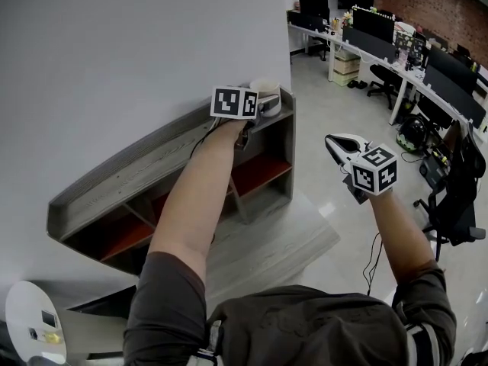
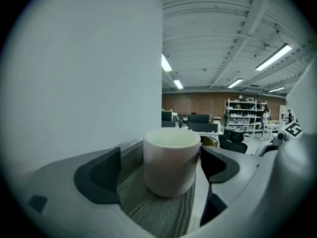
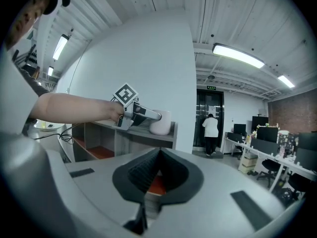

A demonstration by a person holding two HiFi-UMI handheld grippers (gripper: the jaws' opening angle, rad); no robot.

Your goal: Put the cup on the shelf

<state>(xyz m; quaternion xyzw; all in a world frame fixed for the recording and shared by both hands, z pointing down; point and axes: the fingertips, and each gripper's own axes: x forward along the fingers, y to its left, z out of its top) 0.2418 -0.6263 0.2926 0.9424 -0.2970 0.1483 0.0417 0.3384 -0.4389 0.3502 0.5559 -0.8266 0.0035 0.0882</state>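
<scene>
Now: left gripper [image 1: 267,105] has its jaws apart either side of the white cup [image 2: 171,160]. Cup upright on grey shelf [image 1: 145,170] top, right end. Right gripper [image 1: 334,142] in air right of shelf, jaws pressed together, empty. Black-and-white square markers [image 1: 229,101] on both cubes.

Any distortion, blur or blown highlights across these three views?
Head view: barrel distortion, so the shelf bows; the light is even with no glare. Left gripper view: fisheye with black corners; the cup is sharp and the near foreground is soft. Right gripper view: same fisheye; the ceiling lamp clips to white, the jaws close up look soft, and the far shelf is clear.
</scene>
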